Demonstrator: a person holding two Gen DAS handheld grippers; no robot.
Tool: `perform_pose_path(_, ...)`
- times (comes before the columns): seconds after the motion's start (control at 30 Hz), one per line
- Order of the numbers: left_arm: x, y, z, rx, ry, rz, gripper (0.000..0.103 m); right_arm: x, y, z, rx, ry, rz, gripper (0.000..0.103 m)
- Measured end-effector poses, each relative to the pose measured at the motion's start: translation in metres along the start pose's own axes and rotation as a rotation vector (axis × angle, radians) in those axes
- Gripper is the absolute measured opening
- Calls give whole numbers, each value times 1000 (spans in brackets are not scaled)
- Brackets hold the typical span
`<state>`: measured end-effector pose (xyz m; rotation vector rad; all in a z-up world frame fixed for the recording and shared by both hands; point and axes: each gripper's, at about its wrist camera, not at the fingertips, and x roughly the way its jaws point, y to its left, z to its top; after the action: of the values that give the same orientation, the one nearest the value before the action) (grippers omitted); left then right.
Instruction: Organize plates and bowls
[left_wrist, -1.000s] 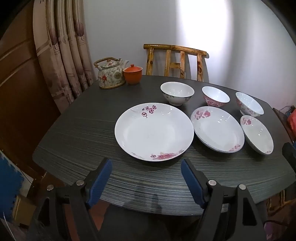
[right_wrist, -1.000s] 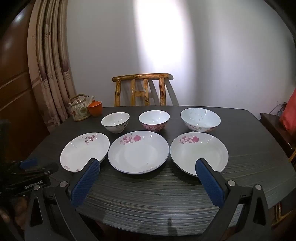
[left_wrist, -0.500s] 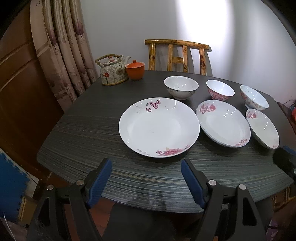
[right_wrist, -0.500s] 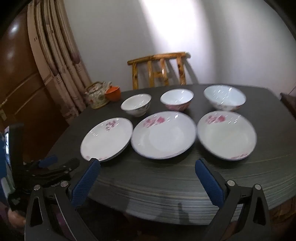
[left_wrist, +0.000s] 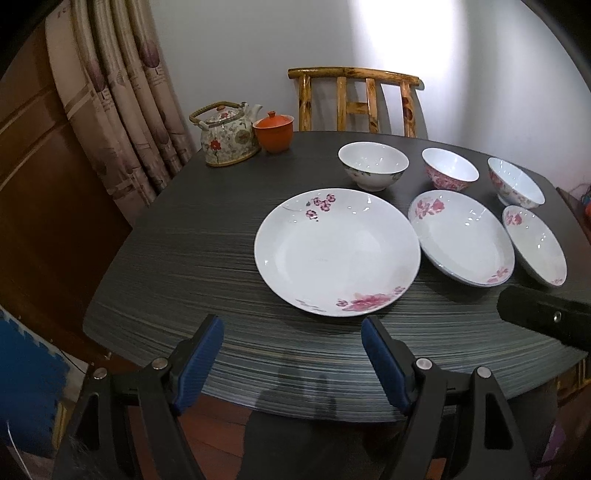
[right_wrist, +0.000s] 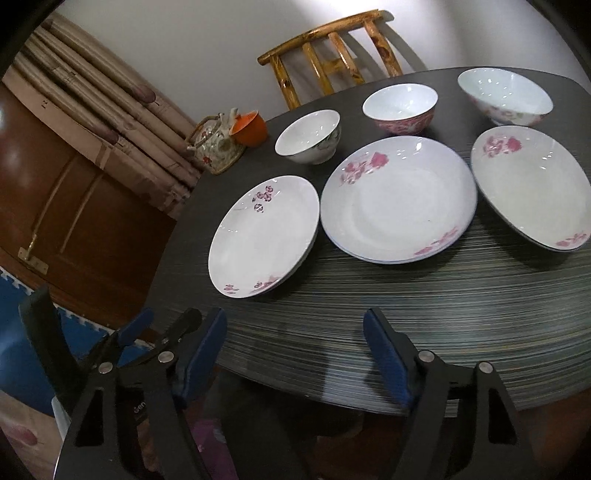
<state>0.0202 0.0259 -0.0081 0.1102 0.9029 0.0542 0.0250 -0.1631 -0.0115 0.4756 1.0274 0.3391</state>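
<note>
We hold our left hand-held gripper (left_wrist: 291, 354) spread and empty, plates (left_wrist: 337, 252) just ahead on the desk (left_wrist: 192, 258), bowls (left_wrist: 373, 165) beyond. Our right hand-held gripper (right_wrist: 295, 350) is closing, nothing between its jaws.

Both wrist cameras are looking obliquely down from the near edge of the dark striped wooden table (left_wrist: 207, 258). Both are showing the three white flowered plates (right_wrist: 264, 236); the right view is tilted.

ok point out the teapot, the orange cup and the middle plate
teapot (left_wrist: 228, 139), left wrist view, on its flowered body
orange cup (left_wrist: 273, 133), left wrist view, on its side below the lid
middle plate (right_wrist: 399, 201), right wrist view, on its bare white centre
</note>
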Motion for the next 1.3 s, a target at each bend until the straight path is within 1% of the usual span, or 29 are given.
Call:
perform_pose_path(0.1, 4, 5, 7, 31, 11, 3, 79, 9, 2, 6, 30, 31, 19, 71)
perform_pose_path(0.17, 7, 10, 12, 51, 27, -19, 79, 16, 0, 9, 52, 49, 24, 65)
perform_pose_path(0.23, 12, 16, 18, 68, 47, -35, 79, 23, -3, 12, 83, 69, 30, 62)
perform_pose_path(0.33, 20, 30, 27, 50, 49, -27, 79, 35, -9, 17, 150, 105, 52, 59)
perform_pose_path(0.47, 41, 50, 39, 5, 99, -42, 79, 50, -9, 24, 181, 128, 38, 51)
perform_pose_path(0.53, 48, 56, 43, -10, 112, -58, 79, 58, -11, 29, 203, 141, 36, 49)
perform_pose_path(0.6, 54, 60, 47, -8, 121, -75, 79, 65, -13, 33, 237, 154, 53, 48)
perform_pose_path(0.77, 71, 62, 57, 30, 154, -113, 79, 76, -10, 42, 253, 152, 37, 48)
perform_pose_path(0.87, 82, 62, 62, 47, 175, -152, 79, 84, -13, 45, 281, 163, 42, 48)
perform_pose_path(0.93, 89, 62, 66, 39, 187, -172, 79, 91, -16, 47, 301, 173, 27, 48)
perform_pose_path(1.0, 96, 64, 68, 31, 196, -197, 79, 96, -19, 46, 318, 184, 30, 48)
perform_pose_path(1.1, 107, 68, 71, 16, 213, -226, 79, 102, -20, 47, 318, 185, 4, 48)
perform_pose_path(1.3, 129, 79, 77, -30, 234, -255, 79, 113, -22, 51, 331, 197, -2, 48)
